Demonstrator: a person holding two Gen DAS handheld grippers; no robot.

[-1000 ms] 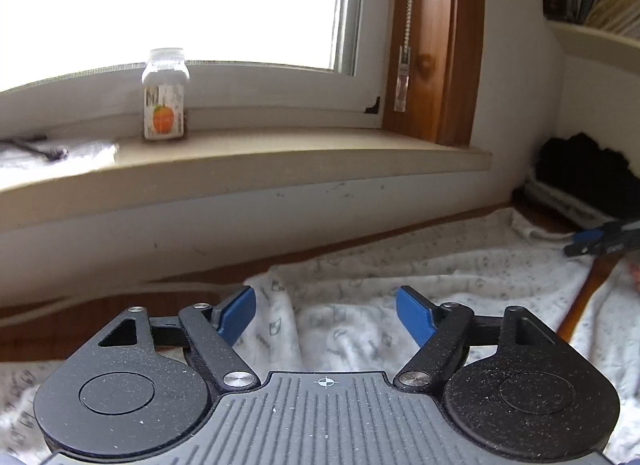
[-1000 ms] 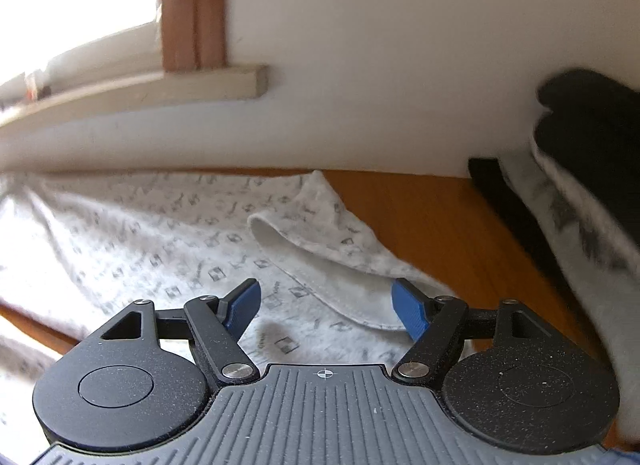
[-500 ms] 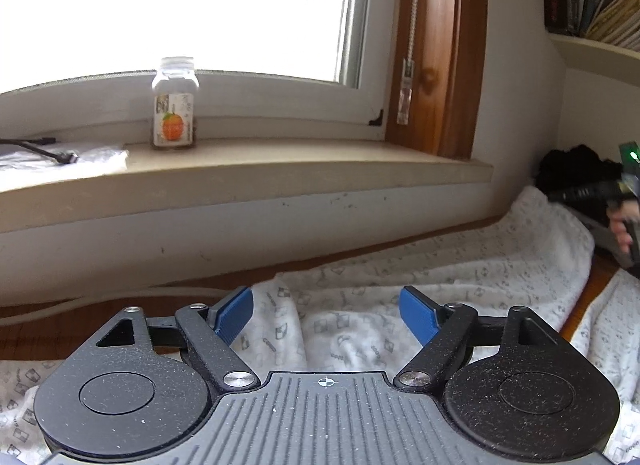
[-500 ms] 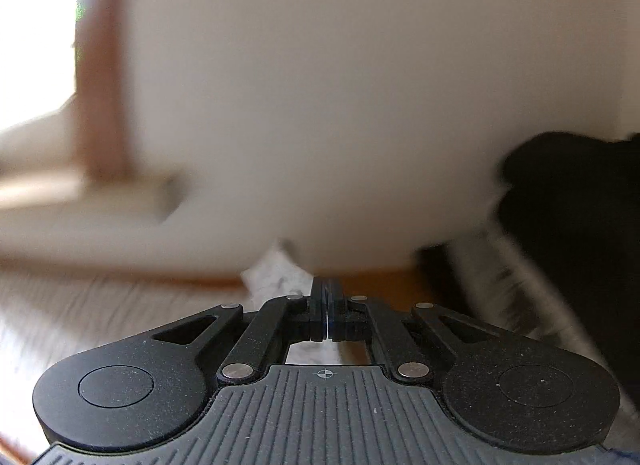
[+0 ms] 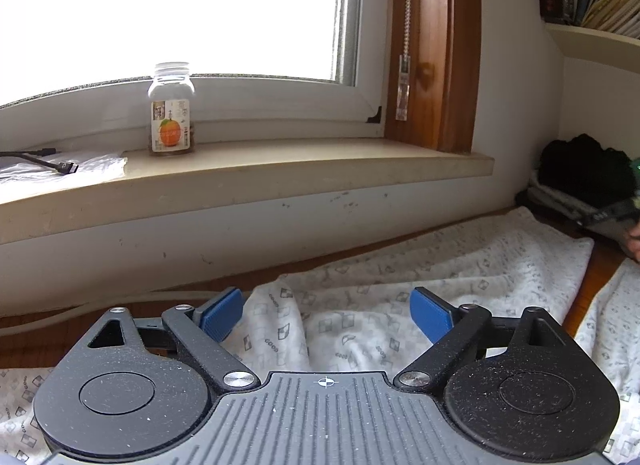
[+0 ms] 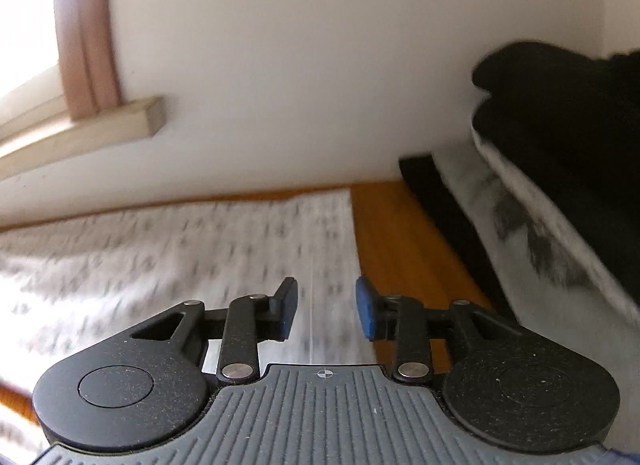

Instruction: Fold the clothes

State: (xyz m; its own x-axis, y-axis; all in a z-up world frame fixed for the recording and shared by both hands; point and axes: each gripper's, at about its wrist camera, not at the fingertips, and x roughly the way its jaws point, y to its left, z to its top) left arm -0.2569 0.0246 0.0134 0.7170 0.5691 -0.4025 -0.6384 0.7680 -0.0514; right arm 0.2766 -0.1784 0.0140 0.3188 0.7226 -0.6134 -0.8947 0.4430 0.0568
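Left tongs point(image 5: 326, 313): held low and level, pointing toward the window wall; blue pads point(image 5: 222, 313) wide apart, nothing between them.

Patterned white garment point(image 5: 400, 297): spread on the wooden surface point(image 5: 598, 277) beneath and ahead of the left tongs, a raised crease running between the pads, its far edge near the wall, its right edge ending before a strip of bare wood.

Right tongs point(image 6: 326, 309): tilted slightly down toward the wall, over the garment's point(image 6: 200, 249) right edge; pads part-way apart, gripping nothing. View blurred; contact with the cloth cannot be told.

Right tongs as seen from the left wrist camera: dark, blurred shape at the far right edge point(image 5: 612, 215); its state cannot be told from there.

Windowsill point(image 5: 280, 173): carries a clear bottle point(image 5: 172, 109) with an orange on its label, upright, and a black cable point(image 5: 44, 159) lying on a white sheet.

Dark clothes pile point(image 6: 568, 137): on lighter folded cloth at the right, against the wall.

Bookshelf point(image 5: 592, 31): upper right, books standing on it.
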